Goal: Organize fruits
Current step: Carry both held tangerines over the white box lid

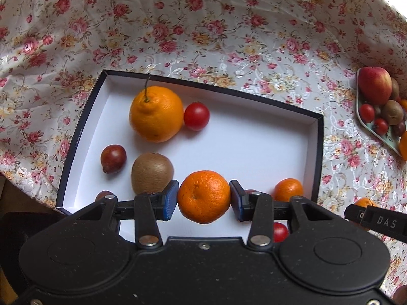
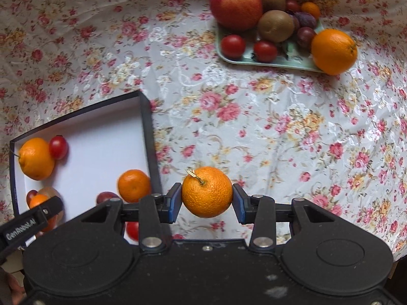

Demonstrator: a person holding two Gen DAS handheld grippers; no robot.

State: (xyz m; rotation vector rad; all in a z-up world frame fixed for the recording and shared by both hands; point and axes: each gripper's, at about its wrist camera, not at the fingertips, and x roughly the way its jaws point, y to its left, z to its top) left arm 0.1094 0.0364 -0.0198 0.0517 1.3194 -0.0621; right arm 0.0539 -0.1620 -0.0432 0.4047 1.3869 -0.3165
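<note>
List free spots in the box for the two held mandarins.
Free: the box floor's right half, between the cherry tomato and the small mandarin, up to the right wall. Crowded: left side, around the big orange, kiwi and plum, and the near edge.

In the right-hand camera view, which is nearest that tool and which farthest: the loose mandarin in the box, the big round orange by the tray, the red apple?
From the right tool:
1. Small orange mandarin, in the white box's near right corner, just left.
2. Large round orange, at the green tray's right edge.
3. Big red apple, at the tray's far left.
</note>
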